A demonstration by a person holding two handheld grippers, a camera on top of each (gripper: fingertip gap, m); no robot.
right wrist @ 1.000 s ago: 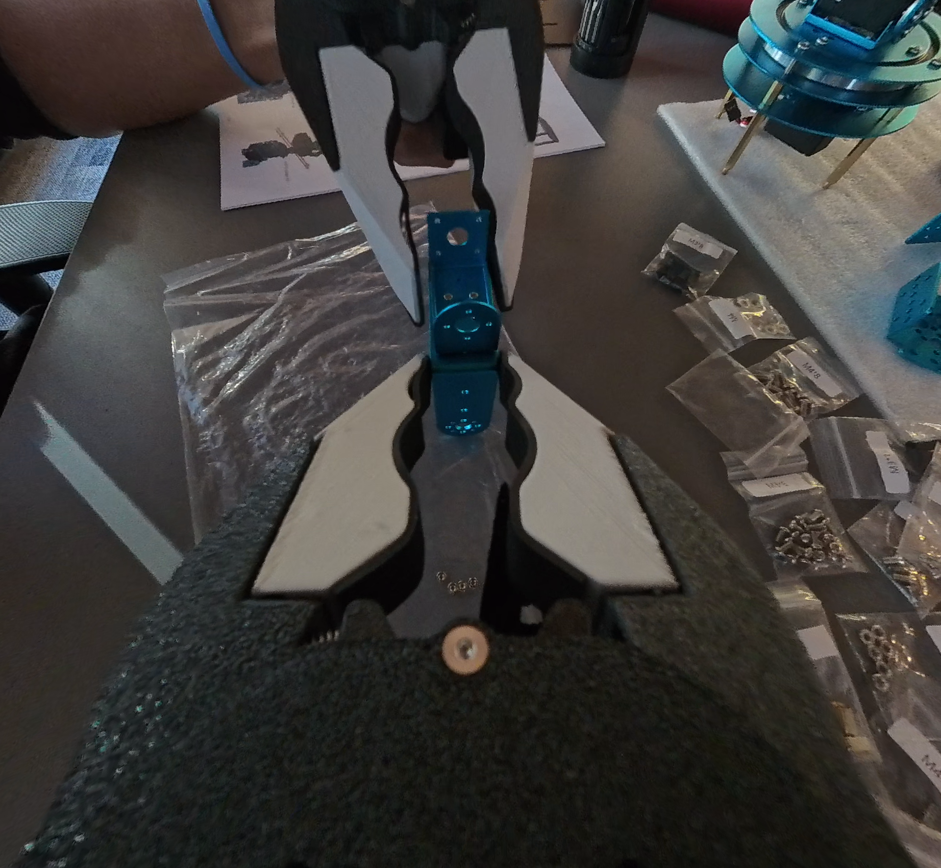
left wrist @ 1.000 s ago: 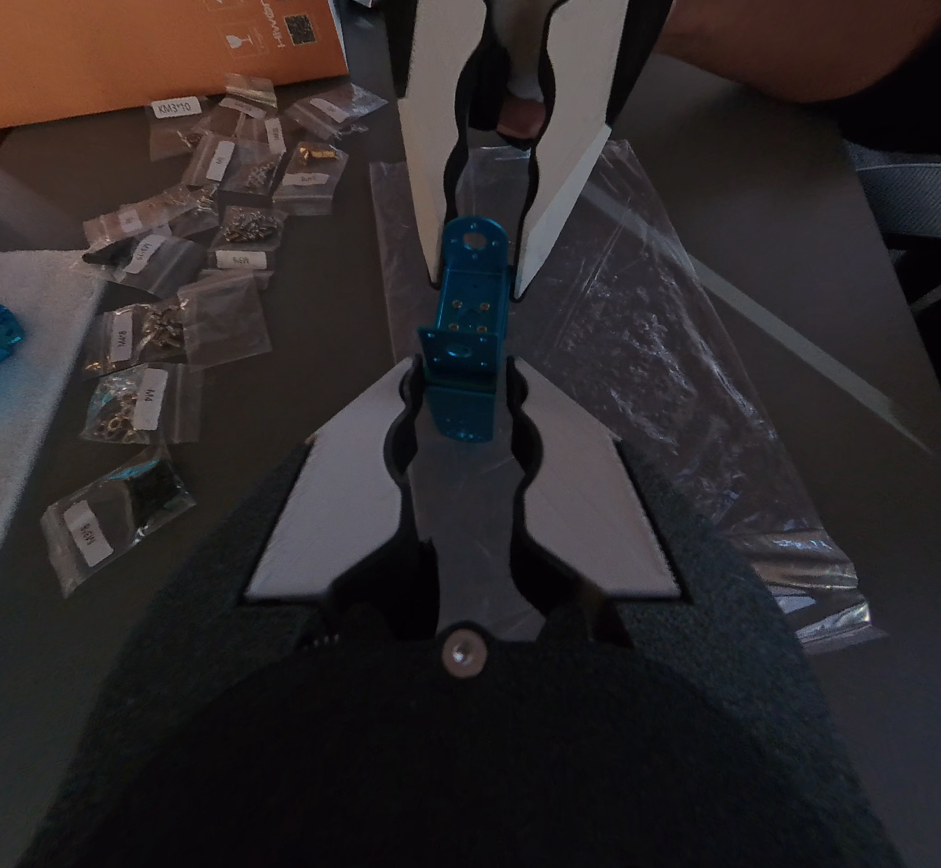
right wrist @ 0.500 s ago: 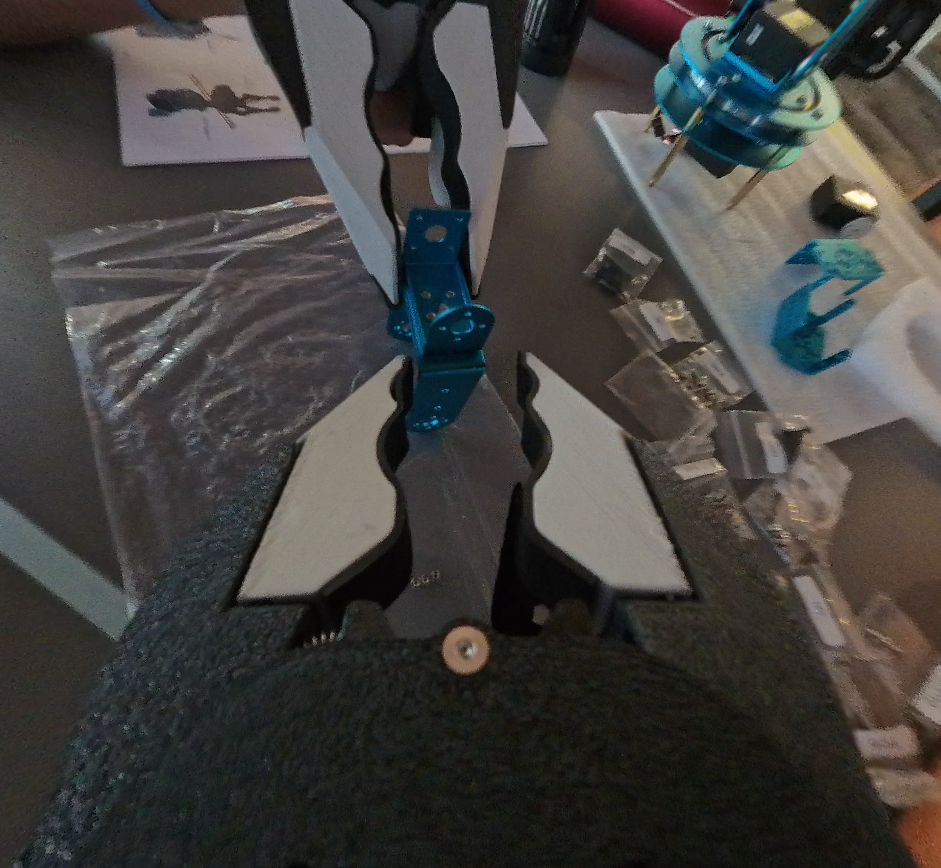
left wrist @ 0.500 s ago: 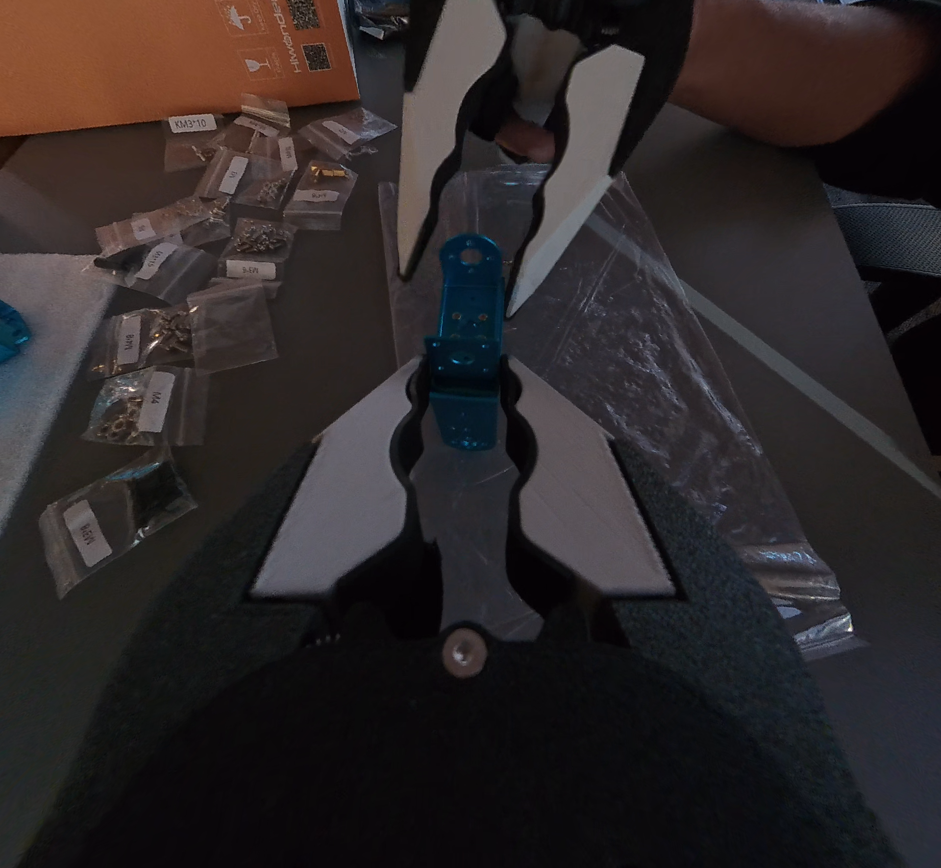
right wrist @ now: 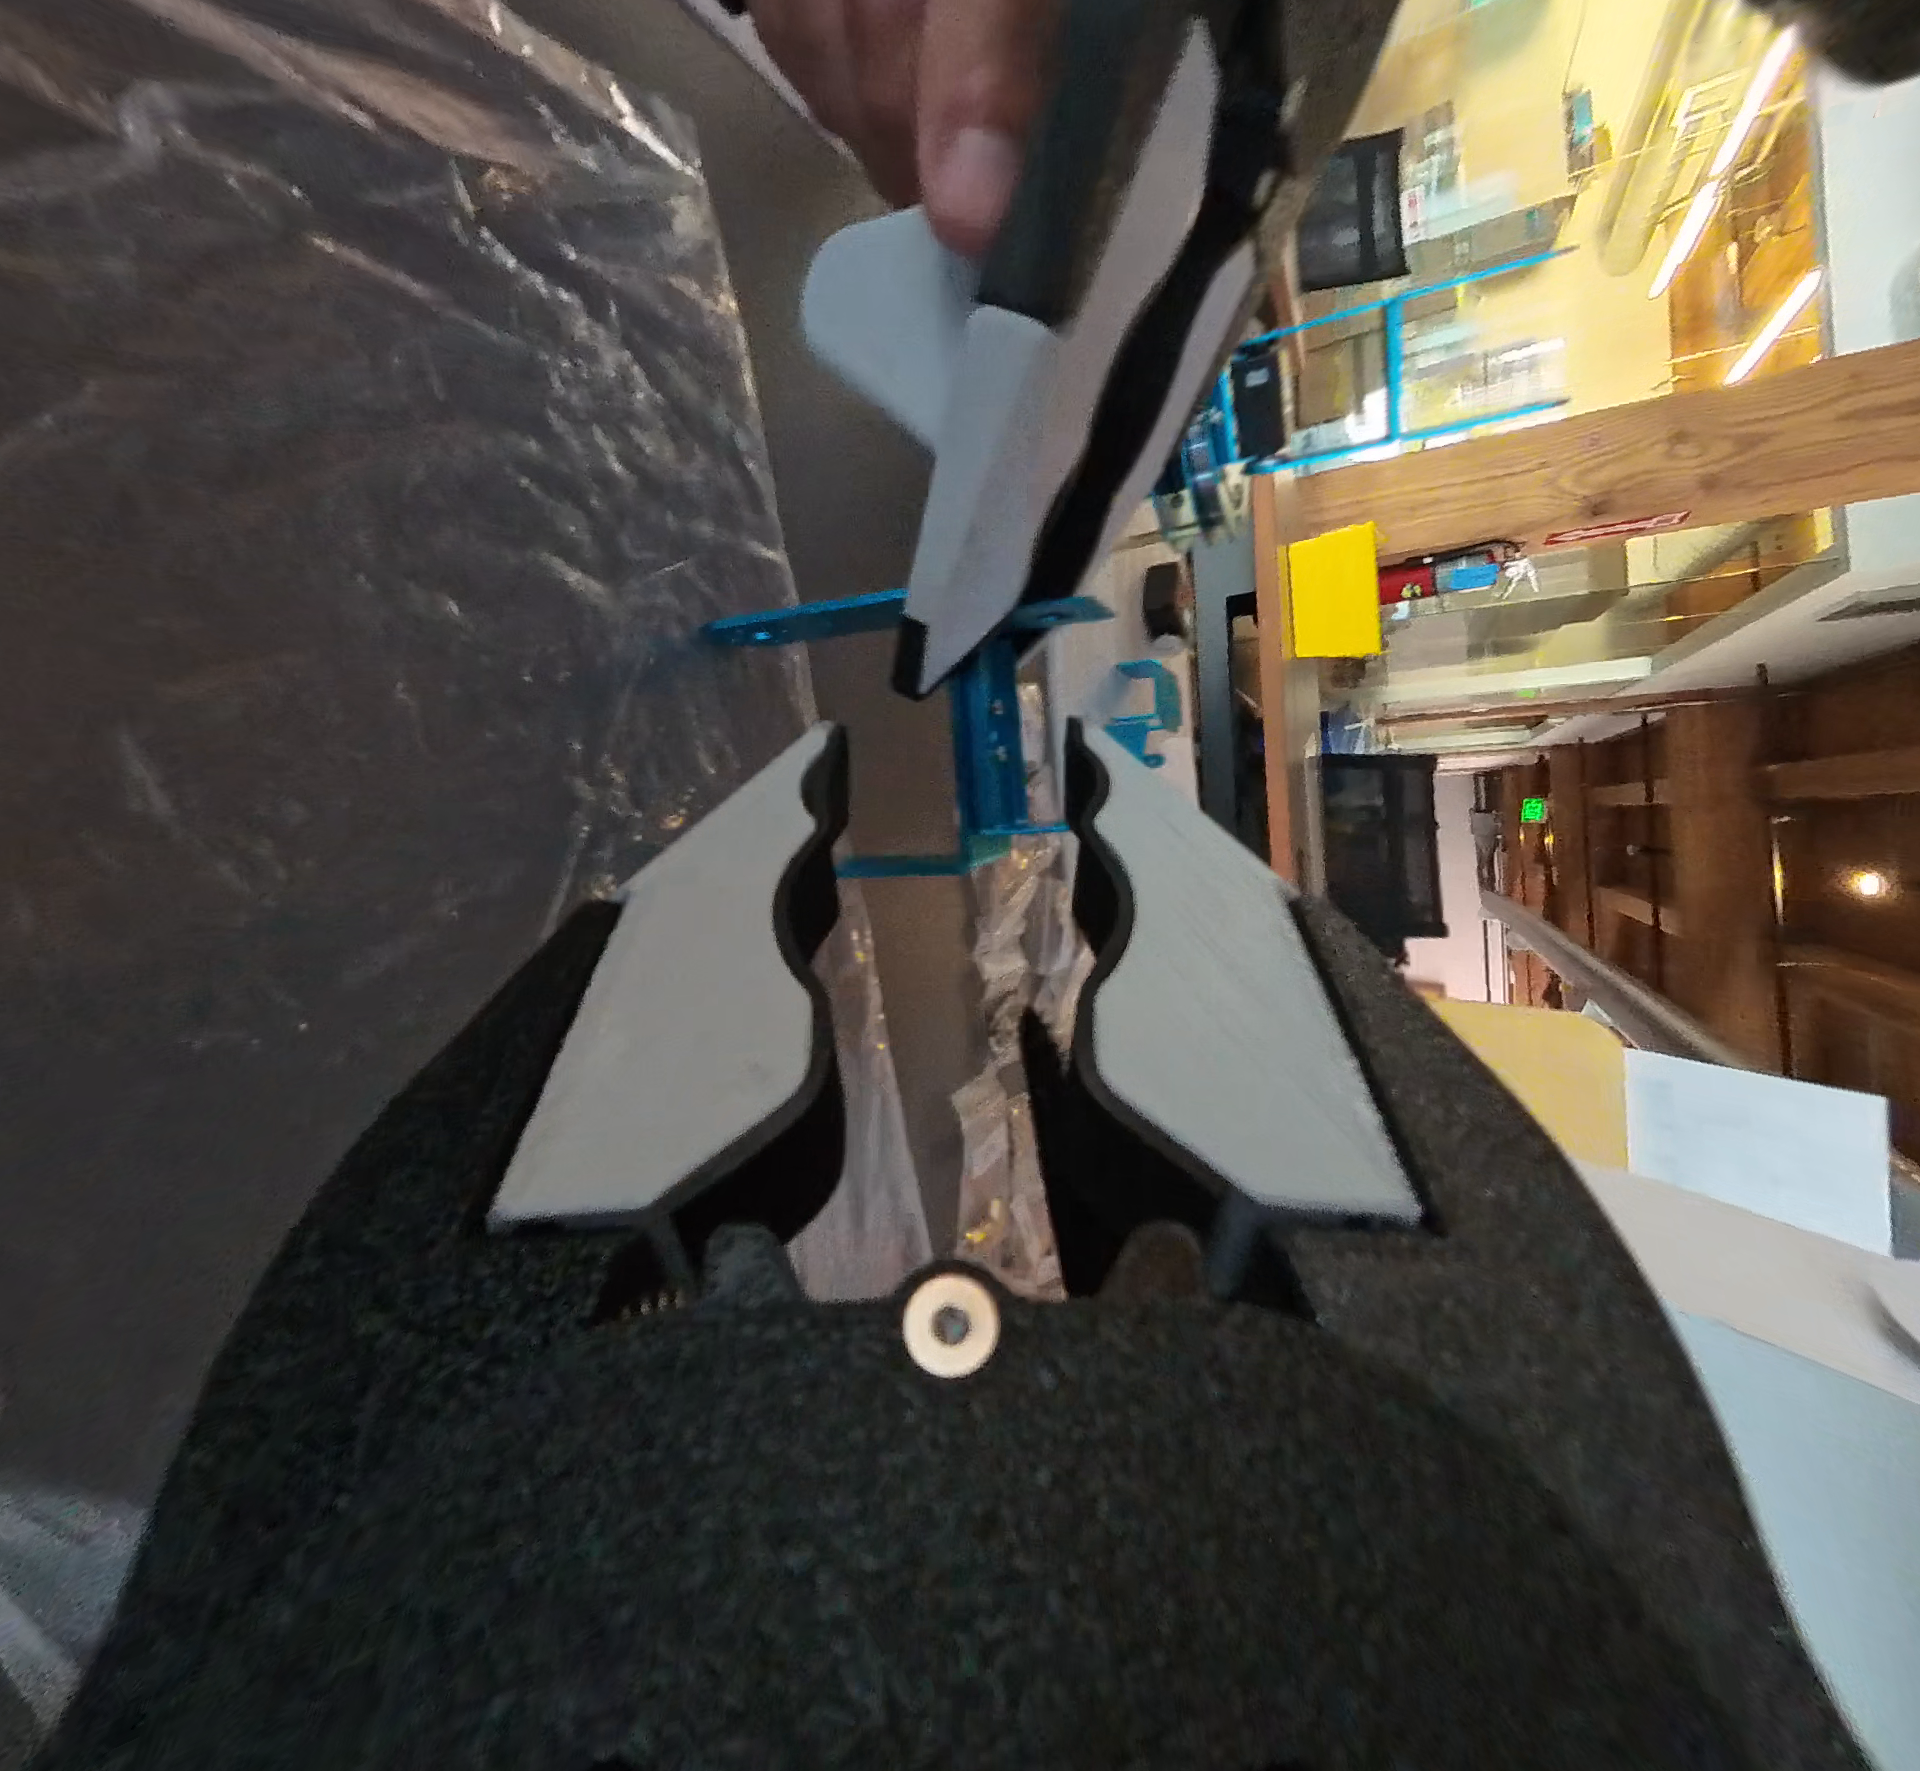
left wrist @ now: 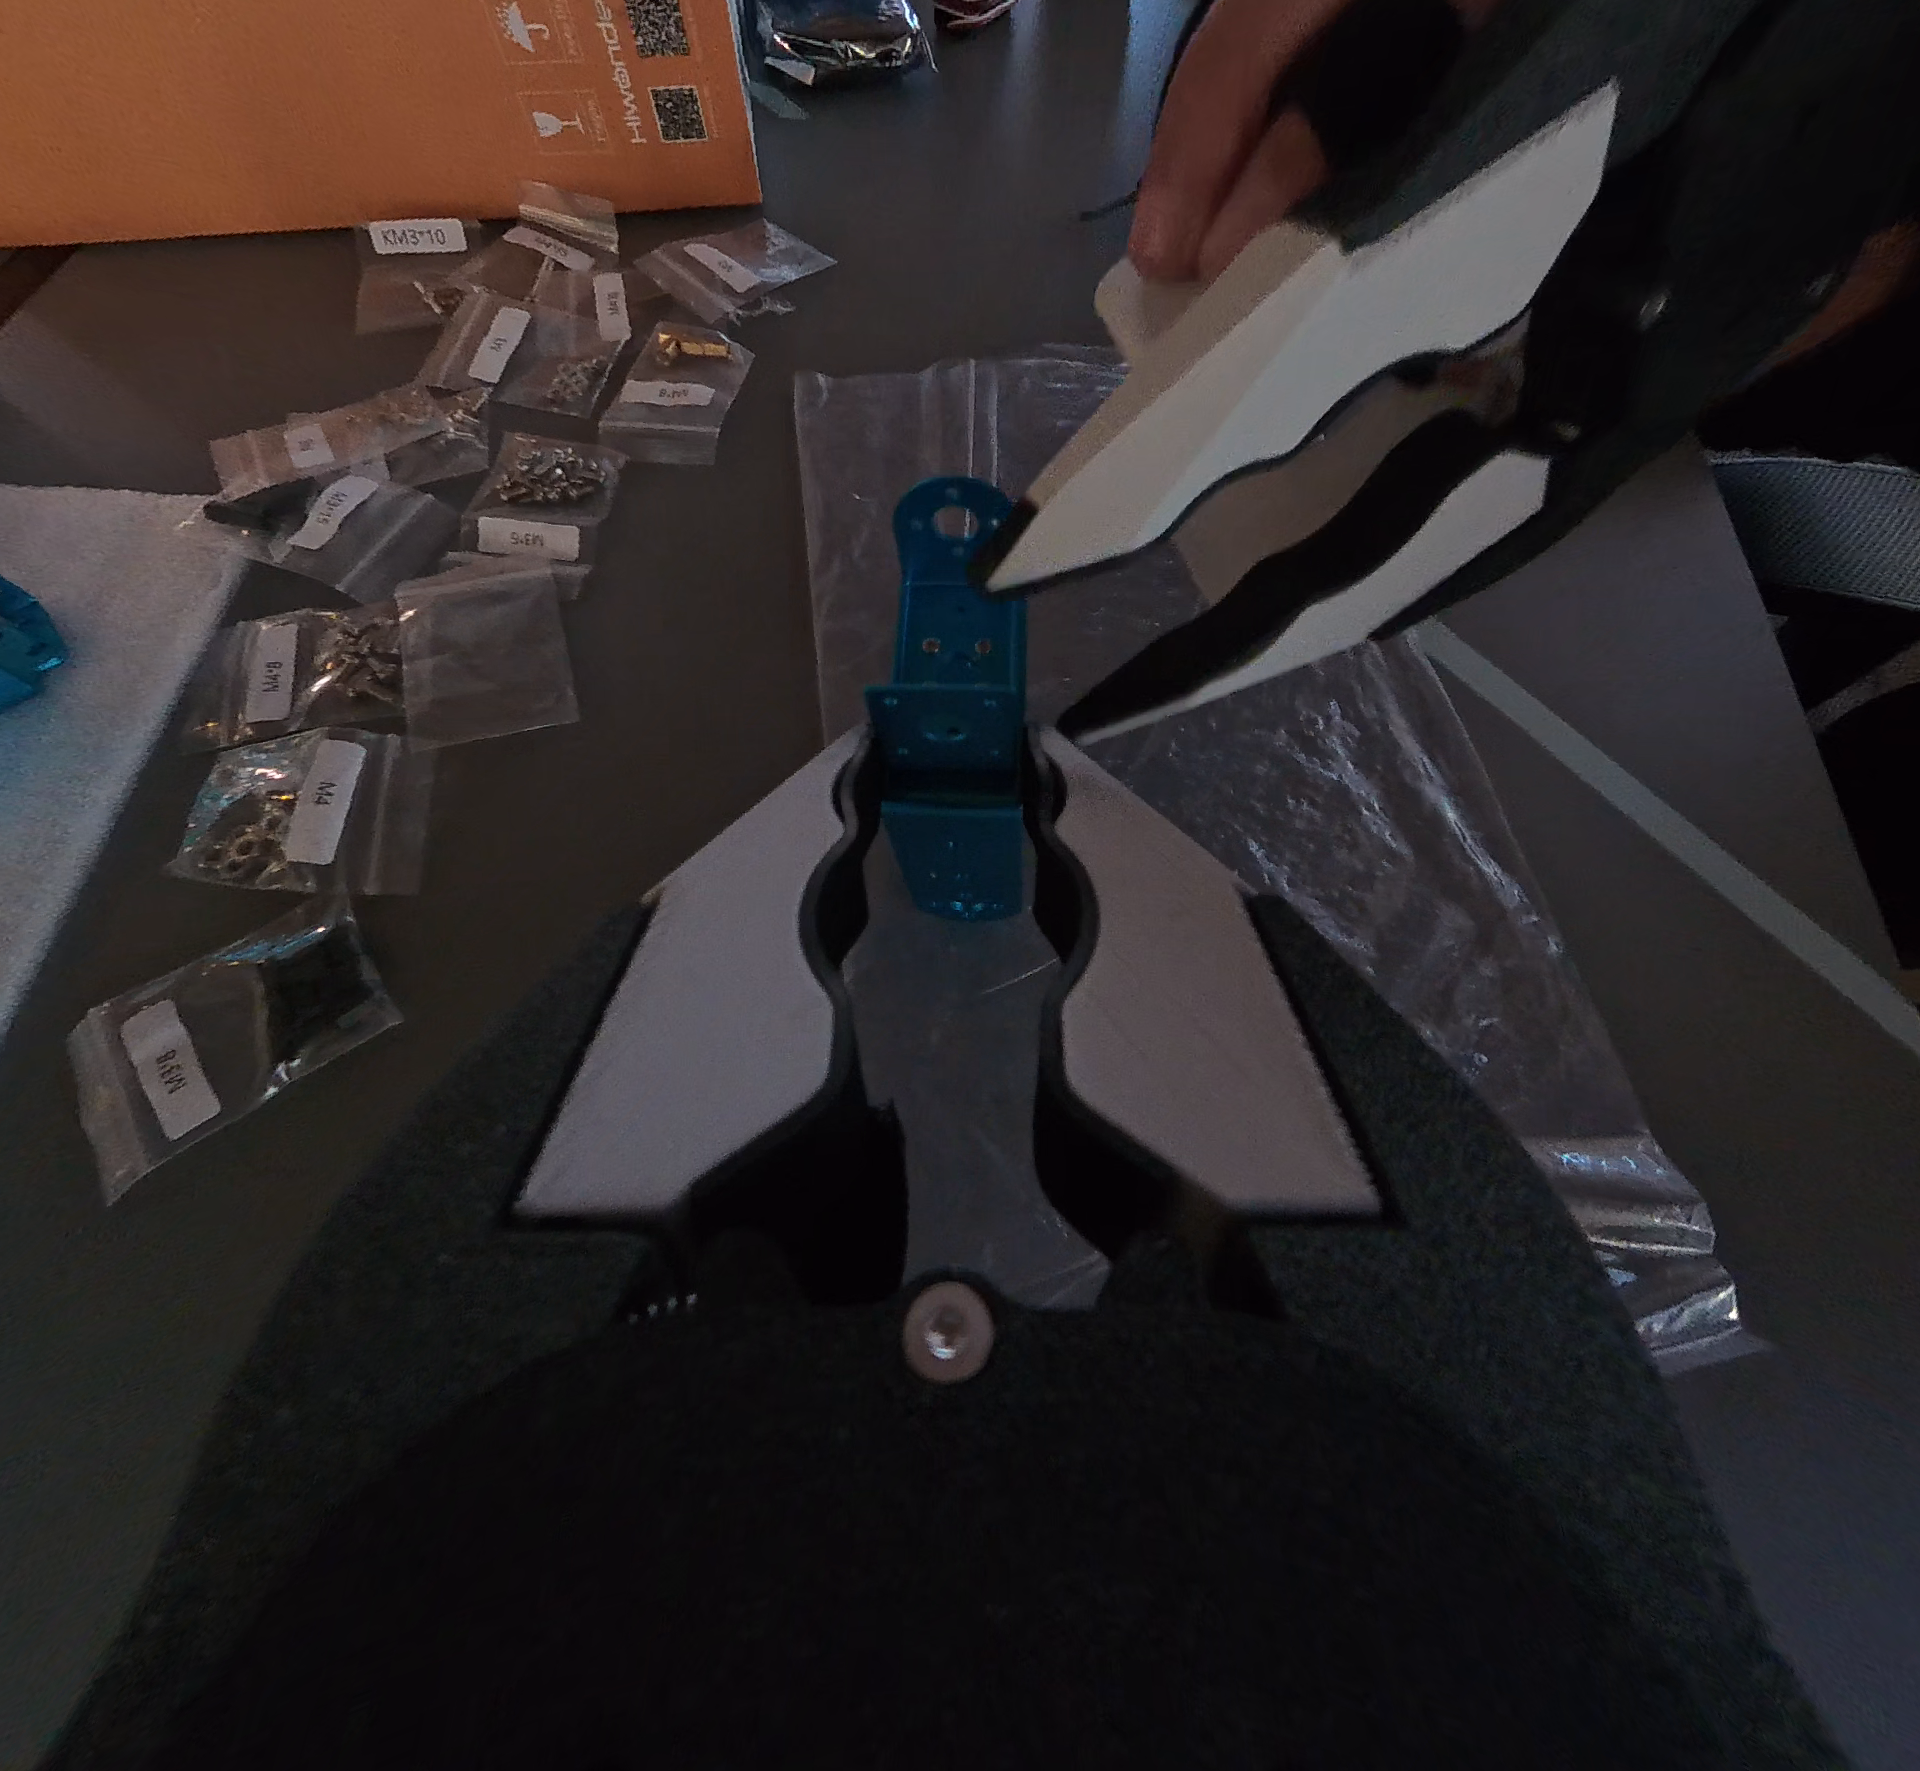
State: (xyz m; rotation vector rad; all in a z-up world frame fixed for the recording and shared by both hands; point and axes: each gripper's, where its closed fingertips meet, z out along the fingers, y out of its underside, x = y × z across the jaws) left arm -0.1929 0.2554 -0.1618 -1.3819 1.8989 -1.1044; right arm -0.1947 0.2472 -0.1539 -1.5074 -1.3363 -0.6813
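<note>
Blue metal bracket [left wrist: 951, 713] sits clamped between the fingertips of the left claw [left wrist: 951, 765], held above a clear plastic bag [left wrist: 1320, 848] on the dark surface [left wrist: 665, 682]. The right claw [left wrist: 1023, 651] is rolled sideways with fingers spread, one tip touching the bracket's far end. Small bags of screws [left wrist: 416, 537] lie left, near an orange box [left wrist: 343, 48].
</note>
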